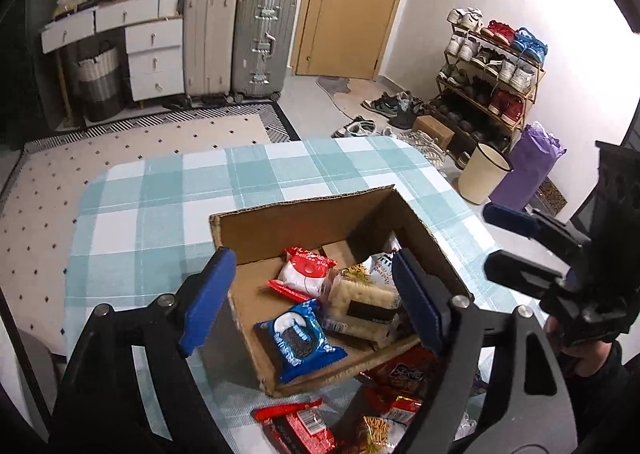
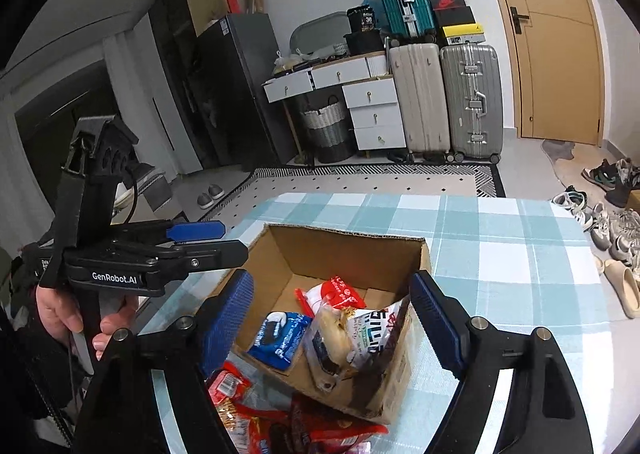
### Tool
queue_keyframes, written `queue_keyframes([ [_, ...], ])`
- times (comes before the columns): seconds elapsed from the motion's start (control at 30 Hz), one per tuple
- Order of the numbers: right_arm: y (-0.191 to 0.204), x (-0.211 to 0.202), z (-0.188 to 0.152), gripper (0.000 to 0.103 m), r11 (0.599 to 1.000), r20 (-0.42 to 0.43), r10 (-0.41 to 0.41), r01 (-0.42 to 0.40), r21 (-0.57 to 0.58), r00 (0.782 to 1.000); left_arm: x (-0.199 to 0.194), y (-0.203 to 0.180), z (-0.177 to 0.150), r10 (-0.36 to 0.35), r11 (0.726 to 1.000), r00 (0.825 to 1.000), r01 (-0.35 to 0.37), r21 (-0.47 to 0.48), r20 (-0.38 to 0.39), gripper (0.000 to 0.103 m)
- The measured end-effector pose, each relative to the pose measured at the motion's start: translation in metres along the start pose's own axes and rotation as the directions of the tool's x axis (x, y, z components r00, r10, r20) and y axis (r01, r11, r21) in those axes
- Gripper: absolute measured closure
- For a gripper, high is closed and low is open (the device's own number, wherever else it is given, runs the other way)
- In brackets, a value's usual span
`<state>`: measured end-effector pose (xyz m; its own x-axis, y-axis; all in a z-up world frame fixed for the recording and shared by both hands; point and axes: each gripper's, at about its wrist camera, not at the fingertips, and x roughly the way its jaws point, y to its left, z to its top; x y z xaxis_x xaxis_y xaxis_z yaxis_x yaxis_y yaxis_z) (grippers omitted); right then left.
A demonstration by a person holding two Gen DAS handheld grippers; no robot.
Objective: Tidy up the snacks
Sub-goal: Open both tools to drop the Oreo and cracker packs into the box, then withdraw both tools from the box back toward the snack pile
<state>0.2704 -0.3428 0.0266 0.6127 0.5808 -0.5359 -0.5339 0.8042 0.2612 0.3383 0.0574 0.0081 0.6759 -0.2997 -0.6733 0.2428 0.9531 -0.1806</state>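
Observation:
An open cardboard box (image 1: pixel 280 226) (image 2: pixel 352 250) stands on the checked table. Inside lie a blue cookie pack (image 1: pixel 300 338) (image 2: pixel 278 338), a red-and-white pack (image 1: pixel 304 274) (image 2: pixel 340 292), a cracker pack (image 1: pixel 364 302) (image 2: pixel 332 334) and a white bag with black lettering (image 2: pixel 376 330). Loose red snack packs (image 1: pixel 304 426) (image 2: pixel 256 414) lie on the table in front of the box. My left gripper (image 1: pixel 316 302) (image 2: pixel 224 242) is open and empty above the box's near left side. My right gripper (image 2: pixel 332 322) (image 1: pixel 500 238) is open and empty above the box's near right side.
The table (image 1: pixel 160 190) has a teal checked cloth. Beyond it are a patterned rug (image 1: pixel 132 142), suitcases (image 1: pixel 240 42), white drawers (image 1: pixel 152 54), a door (image 1: pixel 352 2), a shoe rack (image 1: pixel 492 70), a cream bin (image 1: pixel 480 174) and loose shoes (image 2: pixel 608 222) on the floor.

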Motion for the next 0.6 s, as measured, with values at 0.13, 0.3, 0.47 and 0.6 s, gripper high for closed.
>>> queue_keyframes([
  [0.13, 0.010, -0.018, 0.000, 0.021, 1.000, 0.026, -0.001, 0.002, -0.018, 1.000, -0.022, -0.009, -0.008, 0.028, 1.000, 0.999, -0.028, 0.014, 0.028, 0.023],
  [0.3, 0.026, -0.042, 0.000, 0.021, 0.999, 0.051, -0.004, 0.006, -0.043, 0.999, -0.049, -0.021, -0.017, 0.050, 0.999, 0.996, -0.051, 0.014, 0.068, 0.021],
  [0.47, 0.044, -0.067, -0.003, 0.017, 0.997, 0.076, -0.007, 0.013, -0.081, 0.997, -0.074, -0.033, -0.031, 0.061, 0.998, 0.994, -0.062, 0.008, 0.093, 0.018],
  [0.6, 0.057, -0.088, -0.011, 0.014, 0.995, 0.099, -0.007, 0.017, -0.095, 0.995, -0.092, -0.041, -0.046, 0.065, 0.998, 0.993, -0.065, -0.005, 0.103, 0.017],
])
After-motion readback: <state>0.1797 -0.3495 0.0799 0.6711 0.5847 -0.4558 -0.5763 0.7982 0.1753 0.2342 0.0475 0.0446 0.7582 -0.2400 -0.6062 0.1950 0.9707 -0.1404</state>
